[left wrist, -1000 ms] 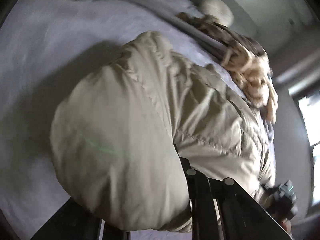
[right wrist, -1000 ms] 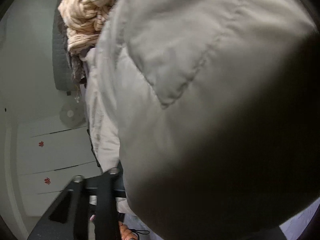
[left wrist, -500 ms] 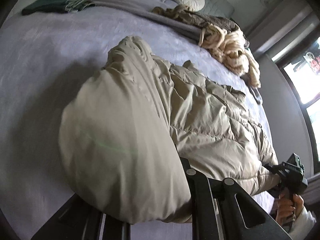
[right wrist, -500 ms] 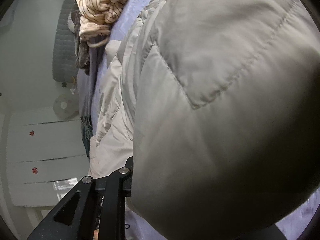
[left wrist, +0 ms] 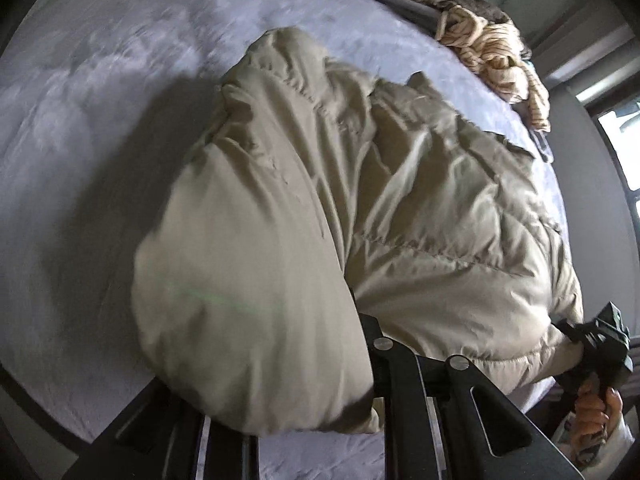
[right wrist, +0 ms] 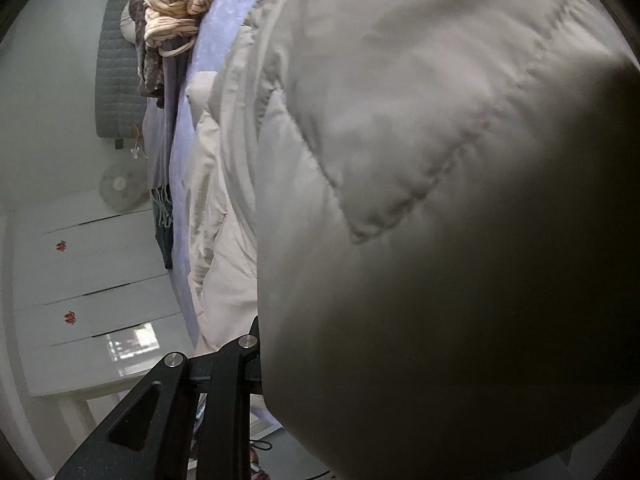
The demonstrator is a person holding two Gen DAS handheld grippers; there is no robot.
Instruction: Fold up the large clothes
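Left gripper (left wrist: pixel 320 380): clamped on a bunched fold of the beige puffer jacket (left wrist: pixel 400 200); the cloth bulges over the near side of the fingers and hides the tips.
Jacket, from the left wrist: rises straight ahead of the gripper and spreads off to its right, lying on the lavender bed cover (left wrist: pixel 100 100).
Right gripper (left wrist: pixel 592 344), seen from the left: far to the right, at the jacket's other lower corner, with the hand (left wrist: pixel 596 412) under it.
Beyond the jacket: a heap of striped cream cloth (left wrist: pixel 496 48), well apart.
Right gripper (right wrist: pixel 256 344), own view: pinching the jacket (right wrist: pixel 440 160); padding fills everything ahead and to the right.
To its left: white drawers (right wrist: pixel 88 272), away from the bed.
Handling, as a judgement: light but bulky, soft, springy with trapped air, the shell likely slick.
Where to hold: hem corners and stitched seams, where the filling is thinnest and slips least.
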